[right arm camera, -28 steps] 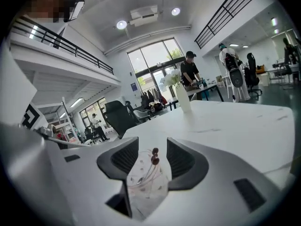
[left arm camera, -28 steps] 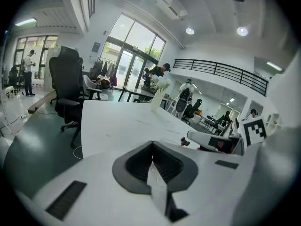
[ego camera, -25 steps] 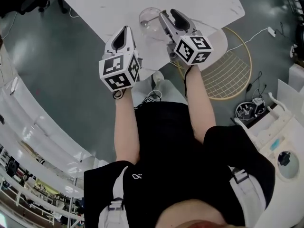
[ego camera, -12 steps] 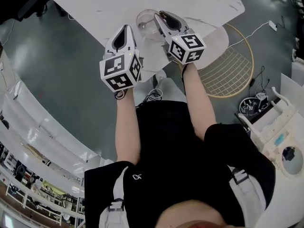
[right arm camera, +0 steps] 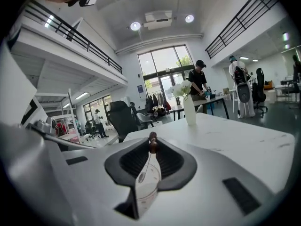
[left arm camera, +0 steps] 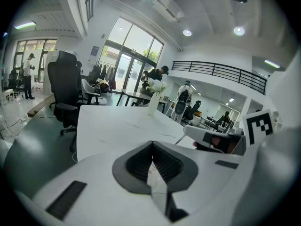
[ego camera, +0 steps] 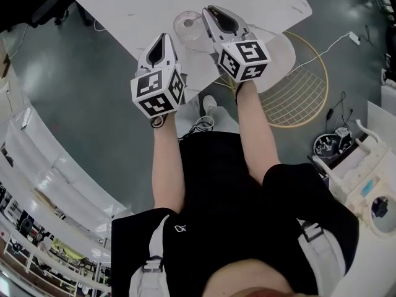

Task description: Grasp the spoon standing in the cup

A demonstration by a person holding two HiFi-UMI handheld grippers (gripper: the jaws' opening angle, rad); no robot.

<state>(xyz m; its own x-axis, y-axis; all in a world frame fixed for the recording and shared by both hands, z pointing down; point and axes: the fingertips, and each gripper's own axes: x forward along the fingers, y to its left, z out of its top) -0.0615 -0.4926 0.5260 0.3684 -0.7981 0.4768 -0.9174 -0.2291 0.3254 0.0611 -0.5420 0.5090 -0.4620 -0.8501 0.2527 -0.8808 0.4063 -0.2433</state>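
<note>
A clear glass cup (ego camera: 185,24) stands near the front edge of the white marble table (ego camera: 136,5). My right gripper (ego camera: 210,12) reaches over the cup's right rim. In the right gripper view the brown tip of the spoon's handle (right arm camera: 152,141) sits pinched between the jaw tips of the right gripper (right arm camera: 152,148), and the jaws are still closing on it. The spoon's bowl and the cup are hidden there. My left gripper (ego camera: 163,40) hovers over the table edge to the left of the cup. Its jaws are shut with nothing in them (left arm camera: 151,148).
A white vase of flowers (right arm camera: 189,110) stands farther along the table. A round gold wire frame (ego camera: 300,91) sits on the floor to the table's right. A black office chair (left arm camera: 63,93) is left of the table. People stand in the background.
The right gripper has shifted a little farther over the cup, and its jaws have closed from wide apart onto the spoon's handle. The left gripper has barely moved.
</note>
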